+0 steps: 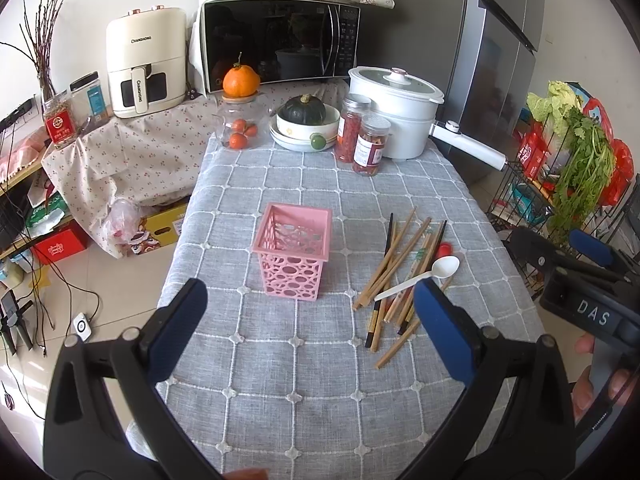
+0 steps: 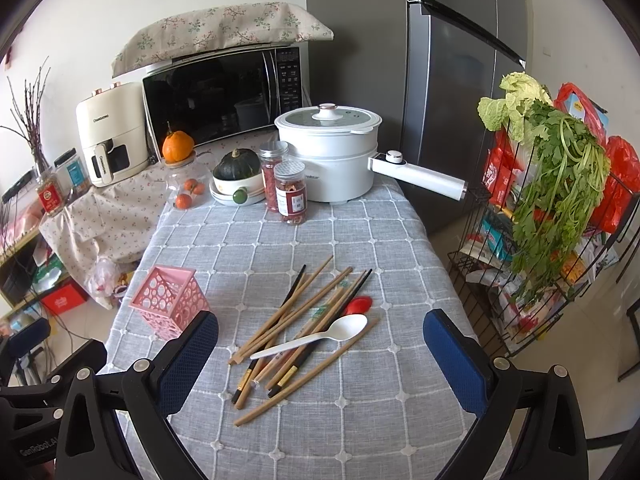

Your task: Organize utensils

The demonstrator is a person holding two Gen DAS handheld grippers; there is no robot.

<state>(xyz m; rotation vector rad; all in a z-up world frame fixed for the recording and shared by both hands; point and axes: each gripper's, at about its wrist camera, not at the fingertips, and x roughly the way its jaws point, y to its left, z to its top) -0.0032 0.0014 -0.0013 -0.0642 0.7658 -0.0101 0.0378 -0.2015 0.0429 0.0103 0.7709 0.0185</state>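
A pink perforated utensil holder (image 1: 294,256) (image 2: 170,300) stands upright and holds nothing, mid-table on the grey checked cloth (image 1: 280,360). To its right lies a loose pile of wooden and black chopsticks (image 1: 400,272) (image 2: 300,328). A white plastic spoon (image 1: 424,276) (image 2: 316,338) rests on top of the pile, and a red spoon (image 2: 358,304) pokes out from beneath. My left gripper (image 1: 308,312) hovers open in front of the holder. My right gripper (image 2: 320,344) hovers open over the near end of the pile. Neither gripper touches anything.
At the table's far end stand a white electric pot (image 2: 332,160) with a long handle, two spice jars (image 2: 286,184), a bowl with a squash (image 2: 236,172) and a glass jar topped with an orange (image 2: 186,172). A wire rack of greens (image 2: 556,208) stands right of the table.
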